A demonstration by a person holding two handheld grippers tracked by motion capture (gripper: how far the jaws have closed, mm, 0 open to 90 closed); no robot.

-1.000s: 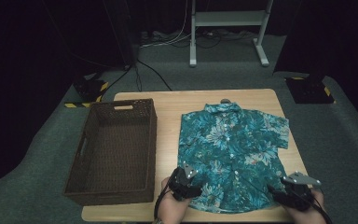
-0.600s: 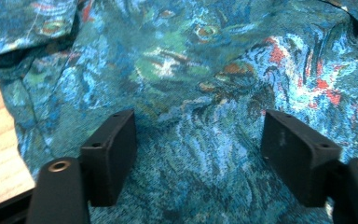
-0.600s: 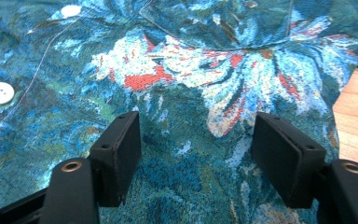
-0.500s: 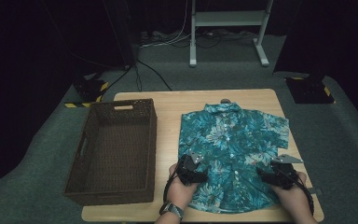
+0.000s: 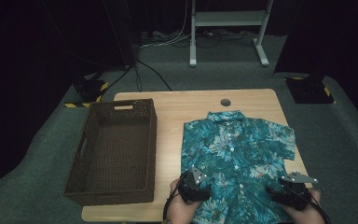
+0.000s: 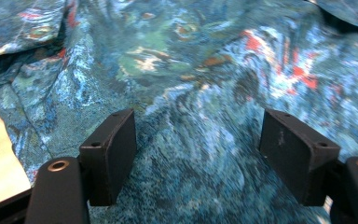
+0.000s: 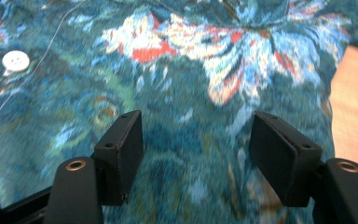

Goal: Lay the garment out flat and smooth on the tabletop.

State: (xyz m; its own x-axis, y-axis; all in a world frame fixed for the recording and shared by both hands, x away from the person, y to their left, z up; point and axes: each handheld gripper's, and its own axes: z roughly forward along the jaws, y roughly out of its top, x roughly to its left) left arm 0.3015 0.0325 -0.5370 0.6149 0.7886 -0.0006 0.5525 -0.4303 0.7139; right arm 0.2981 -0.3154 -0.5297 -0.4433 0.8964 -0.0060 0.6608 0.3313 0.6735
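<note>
A teal floral short-sleeved shirt (image 5: 237, 149) lies flat, buttoned, on the right half of the wooden table (image 5: 177, 109), collar away from me. My left gripper (image 5: 196, 186) is over the shirt's near left hem. In the left gripper view the left gripper (image 6: 200, 154) has its jaws apart just above the cloth (image 6: 191, 84), and they have just been opening; nothing is pinched. My right gripper (image 5: 291, 191) hovers over the near right hem. In the right gripper view the right gripper (image 7: 196, 154) is open close over the fabric (image 7: 182, 60), near a white button (image 7: 15, 60).
A dark wicker basket (image 5: 121, 108) stands empty on the table's left half, beside the shirt. A round hole (image 5: 225, 102) sits in the table near its far edge. Grey carpet, cables and a white stand's legs (image 5: 193, 56) lie beyond the table.
Both hands first went forward over the shirt's lower part, then came back toward its near hem and lower. The shirt and basket lie as before.
</note>
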